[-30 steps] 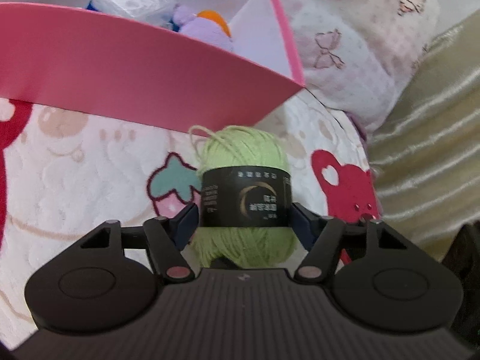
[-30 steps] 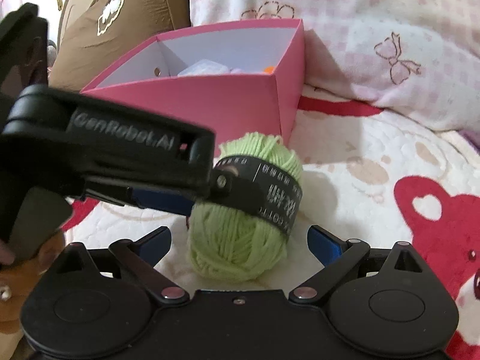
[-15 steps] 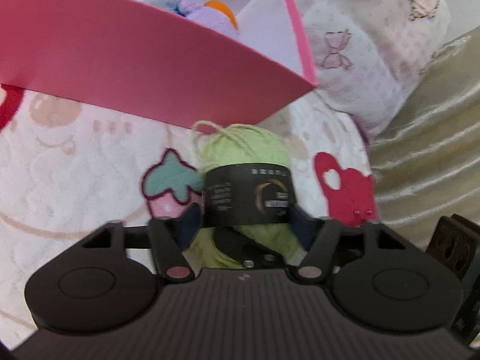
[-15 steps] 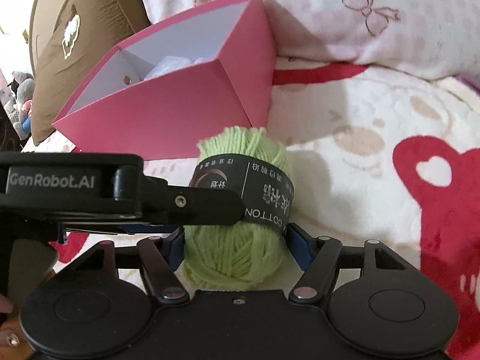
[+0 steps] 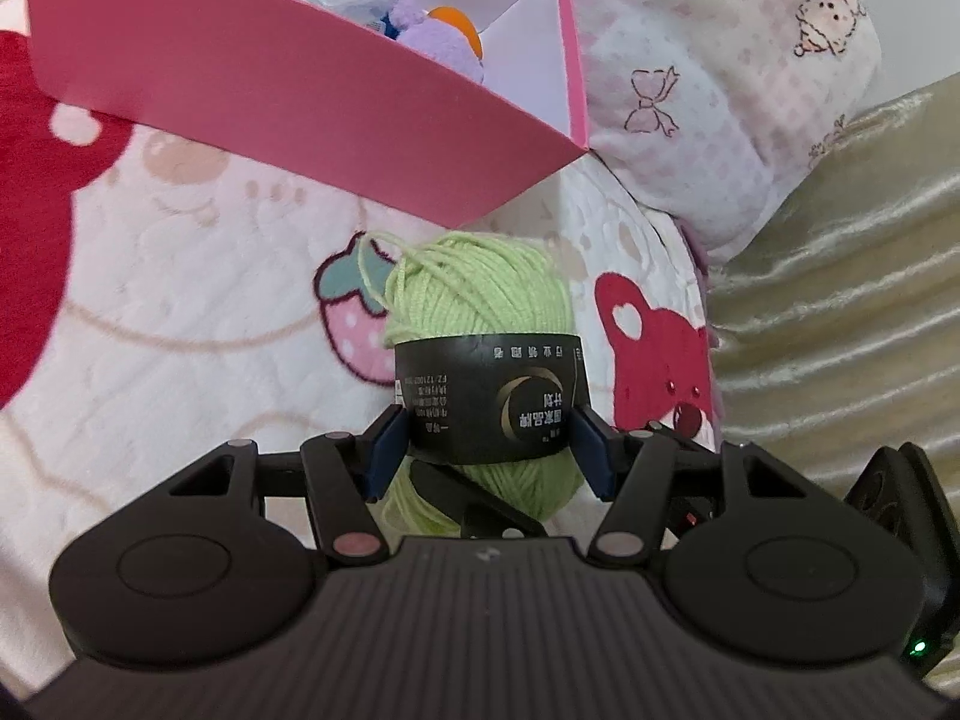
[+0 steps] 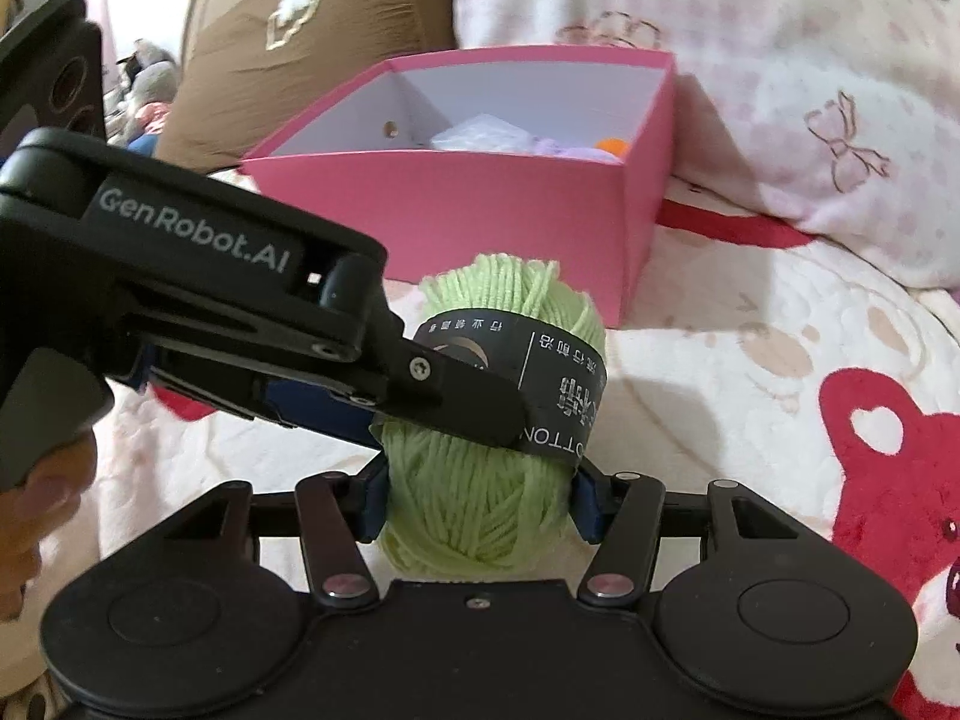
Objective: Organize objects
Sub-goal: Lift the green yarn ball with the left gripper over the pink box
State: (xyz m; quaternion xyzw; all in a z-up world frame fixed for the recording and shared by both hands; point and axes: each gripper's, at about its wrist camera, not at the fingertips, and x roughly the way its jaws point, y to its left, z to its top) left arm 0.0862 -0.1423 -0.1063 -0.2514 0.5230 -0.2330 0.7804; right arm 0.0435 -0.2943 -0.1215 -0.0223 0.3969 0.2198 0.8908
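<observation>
- Ball of yarn: light green, with a black paper band around its middle. The band carries a gold crescent mark and small white characters; in the right wrist view part of a word, "OTTON", can be read on it.
- Left tool: black body, blue pads, part-open, clamped on the band from both sides. "GenRobot.AI" is printed in pale letters along its arm in the right wrist view.
- Right tool: same make; its jaws are closing, with the lower half of the yarn between them and the pads pressing its sides.
- Position: the yarn sits in front of a pink box, near its corner; whether it rests on the bedding cannot be told.
- Box contents: a clear packet, a lilac plush item and something orange, best seen from the left wrist.
- Surface: a bed cover, cream, printed with red bears and a strawberry.
- Surroundings: a pink checked quilt; a brown cushion shows only from the right wrist, pale gold fabric only from the left.
</observation>
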